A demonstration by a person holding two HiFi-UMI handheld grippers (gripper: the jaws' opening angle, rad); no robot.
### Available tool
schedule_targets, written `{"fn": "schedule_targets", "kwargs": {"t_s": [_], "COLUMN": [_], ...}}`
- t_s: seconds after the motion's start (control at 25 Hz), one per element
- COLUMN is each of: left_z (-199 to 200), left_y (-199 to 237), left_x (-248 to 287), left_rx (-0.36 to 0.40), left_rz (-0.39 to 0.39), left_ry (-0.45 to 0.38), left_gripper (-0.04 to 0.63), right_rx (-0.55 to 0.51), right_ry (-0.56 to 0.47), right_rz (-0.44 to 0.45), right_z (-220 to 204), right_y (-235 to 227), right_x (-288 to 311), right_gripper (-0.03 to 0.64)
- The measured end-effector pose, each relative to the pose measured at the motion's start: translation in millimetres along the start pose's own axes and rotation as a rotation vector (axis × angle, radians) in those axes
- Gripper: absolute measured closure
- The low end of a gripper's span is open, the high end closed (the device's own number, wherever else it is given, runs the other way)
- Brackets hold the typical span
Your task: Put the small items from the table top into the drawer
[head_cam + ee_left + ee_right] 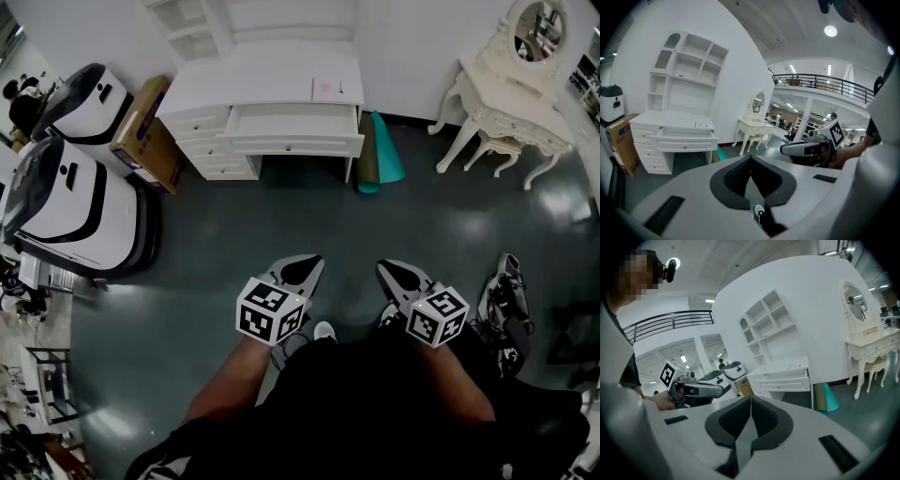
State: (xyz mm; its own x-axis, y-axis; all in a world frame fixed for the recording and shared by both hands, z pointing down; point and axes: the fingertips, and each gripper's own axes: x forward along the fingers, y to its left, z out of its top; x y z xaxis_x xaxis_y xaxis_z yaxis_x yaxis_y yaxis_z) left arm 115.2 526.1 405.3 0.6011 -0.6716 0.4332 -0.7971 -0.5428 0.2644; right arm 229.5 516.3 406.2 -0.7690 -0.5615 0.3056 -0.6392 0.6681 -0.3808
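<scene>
The small items [325, 89] are to be sought on the white desk [211, 141] against the far wall, well apart from the person across open floor. Its tabletop [244, 84] is seen to be almost bare. The drawer [295, 125] beneath it is already pulled out, and nothing can be made out inside it. Only one item is visible: a flat, pale pink card [704, 125] lying near the tabletop's right end, just behind the drawer. It is judged to be light, thin and easily bent, and hard to lift off a smooth surface. It would best be slid to the edge and pinched there by one side. The left tongs [307, 267] and the right tongs [387, 270] are held low, side by side, both closed with nothing between them.
</scene>
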Motion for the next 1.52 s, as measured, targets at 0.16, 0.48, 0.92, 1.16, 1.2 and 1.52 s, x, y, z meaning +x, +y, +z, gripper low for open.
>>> {"fn": "schedule_targets", "kwargs": {"t_s": [0.16, 0.48, 0.92, 1.16, 1.2, 1.52], "left_z": [1, 5, 24, 57, 64, 112], "left_y": [7, 17, 50, 86, 91, 137], "left_x": [-4, 5, 24, 45, 50, 90], "left_rx": [-0.004, -0.026, -0.031, -0.044, -0.042, -0.025], "left_rz": [0.0, 0.004, 0.046, 0.076, 0.081, 0.149], "left_ry": [-0.001, -0.002, 0.01, -0.002, -0.005, -0.013], "left_gripper": [0.592, 0.592, 0.592, 0.592, 0.592, 0.592], "right_rx": [0.0, -0.014, 0.002, 0.013, 0.013, -0.051], "right_ry": [-0.001, 0.013, 0.02, 0.011, 0.007, -0.012], "right_rz": [0.004, -0.002, 0.027, 0.044, 0.048, 0.074], "right_z": [5, 11, 34, 67, 74, 121], "right_y": [5, -2, -33, -63, -70, -119], "right_x": [6, 13, 62, 102, 108, 149], "right_gripper": [0.589, 0.589, 0.589, 0.589, 0.589, 0.589]}}
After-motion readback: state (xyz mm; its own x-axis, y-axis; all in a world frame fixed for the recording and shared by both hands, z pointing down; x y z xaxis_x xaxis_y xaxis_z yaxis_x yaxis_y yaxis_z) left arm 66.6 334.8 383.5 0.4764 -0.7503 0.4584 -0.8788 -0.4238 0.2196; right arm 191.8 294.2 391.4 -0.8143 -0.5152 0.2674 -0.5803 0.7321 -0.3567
